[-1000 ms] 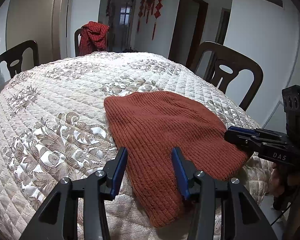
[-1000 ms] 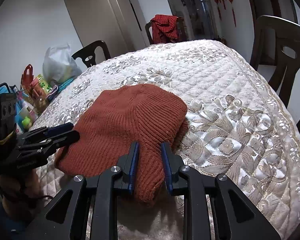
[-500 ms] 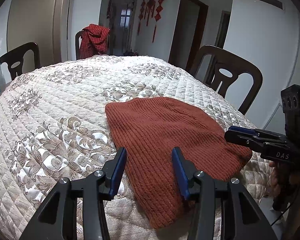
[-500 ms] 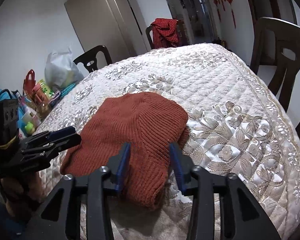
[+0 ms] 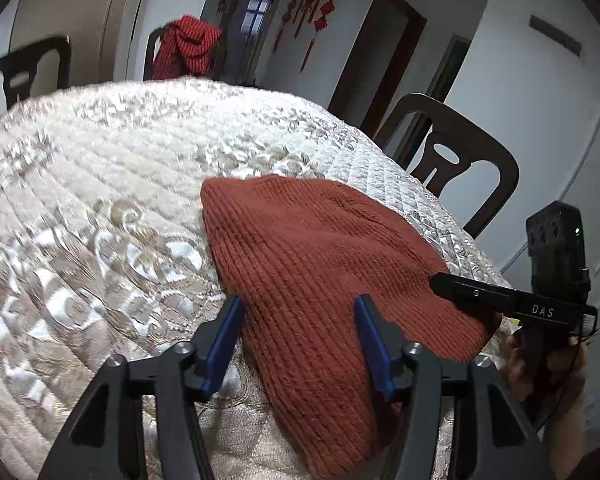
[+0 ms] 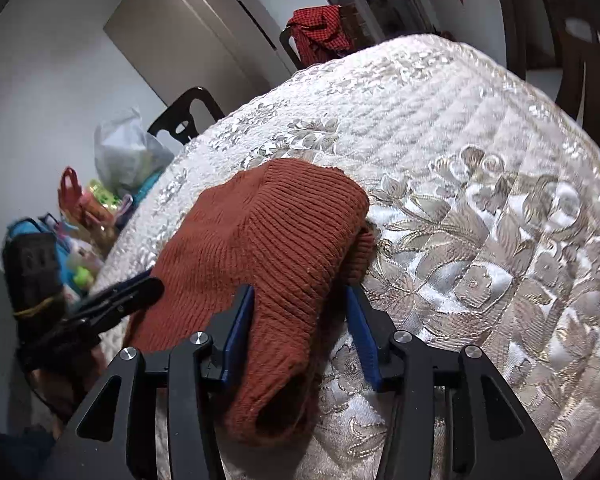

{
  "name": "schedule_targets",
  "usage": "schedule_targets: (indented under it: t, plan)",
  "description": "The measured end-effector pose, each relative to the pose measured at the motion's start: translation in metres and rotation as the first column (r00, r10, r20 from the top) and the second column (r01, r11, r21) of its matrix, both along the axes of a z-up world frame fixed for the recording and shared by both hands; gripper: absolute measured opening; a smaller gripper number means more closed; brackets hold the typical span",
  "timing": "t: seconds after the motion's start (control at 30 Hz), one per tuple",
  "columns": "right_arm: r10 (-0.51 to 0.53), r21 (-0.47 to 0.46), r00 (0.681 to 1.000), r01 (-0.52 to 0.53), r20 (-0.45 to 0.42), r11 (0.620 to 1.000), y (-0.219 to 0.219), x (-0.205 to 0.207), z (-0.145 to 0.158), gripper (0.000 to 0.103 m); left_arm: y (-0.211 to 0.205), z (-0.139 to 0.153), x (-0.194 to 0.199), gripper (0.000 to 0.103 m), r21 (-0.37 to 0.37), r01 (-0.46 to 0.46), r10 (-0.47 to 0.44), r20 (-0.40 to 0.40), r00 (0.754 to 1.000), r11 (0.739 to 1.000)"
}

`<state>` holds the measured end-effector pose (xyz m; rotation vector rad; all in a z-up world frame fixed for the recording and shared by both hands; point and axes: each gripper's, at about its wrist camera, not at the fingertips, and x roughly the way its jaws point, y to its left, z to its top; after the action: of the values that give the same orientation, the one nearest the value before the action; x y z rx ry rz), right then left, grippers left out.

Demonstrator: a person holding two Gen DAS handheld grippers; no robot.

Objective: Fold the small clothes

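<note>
Both tongs are spreading their jaws at this moment. The left tongs (image 5: 298, 344) stand fairly wide, their blue pads either side of the near left edge of the rust-red knitted garment (image 5: 320, 264); the left pad looks to be just off the knit's border, over the quilted cloth (image 5: 100, 200), and the right pad sits above the knit, so nothing is pinched. The right tongs (image 6: 300, 330) are also parted, with the near right end of the garment (image 6: 268, 248) lying between the pads; the knit bulges up in the gap, but the pads do not seem to press on it, though the left pad is very close to the fabric.

The garment lies flat near the front edge of the table, its near end hanging a little over the rim, which puts both lower corners within reach of the person. From the left wrist camera the right tongs (image 5: 440, 280) reach in from the side over the garment's right edge; from the right wrist camera the left tongs (image 6: 148, 288) come in blurred over its left edge. This reads as a two-corner setup: each tool straddles one near corner, jaws widening, probably to take hold and carry the near edge over toward the far side. A red checked cloth (image 5: 188, 48) hangs on a far chair, well apart.
</note>
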<state>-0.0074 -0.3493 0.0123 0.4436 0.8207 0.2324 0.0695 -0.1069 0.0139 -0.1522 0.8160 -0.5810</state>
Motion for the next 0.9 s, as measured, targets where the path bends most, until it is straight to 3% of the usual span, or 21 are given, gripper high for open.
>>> schedule_targets:
  t: [0.2, 0.5, 0.77, 0.83, 0.9]
  plan:
    - [0.017, 0.028, 1.0, -0.017, -0.006, 0.999, -0.002, 0.009, 0.0, 0.049, 0.001, -0.009, 0.013, 0.066, -0.073, 0.023, -0.03, -0.088, 0.996, 0.997]
    - [0.023, 0.057, 1.0, -0.022, -0.013, 0.998, -0.003, -0.003, -0.002, 0.049, 0.0, -0.01, 0.001, 0.066, -0.058, 0.03, -0.034, -0.074, 0.997, 0.998]
    - [0.008, 0.084, 1.0, -0.006, -0.023, 0.996, -0.003, 0.011, -0.002, 0.047, -0.003, -0.009, 0.005, 0.065, -0.043, 0.032, -0.035, -0.071, 0.997, 0.999]
    - [0.029, 0.095, 0.999, -0.026, -0.031, 0.995, 0.0, 0.009, -0.003, 0.036, -0.002, -0.009, 0.002, 0.063, -0.044, 0.032, -0.034, -0.066, 0.997, 0.999]
    - [0.055, 0.127, 0.998, -0.05, -0.036, 0.991, 0.004, 0.004, -0.006, 0.035, -0.002, -0.008, 0.0, 0.061, -0.04, 0.034, -0.036, -0.061, 0.997, 0.999]
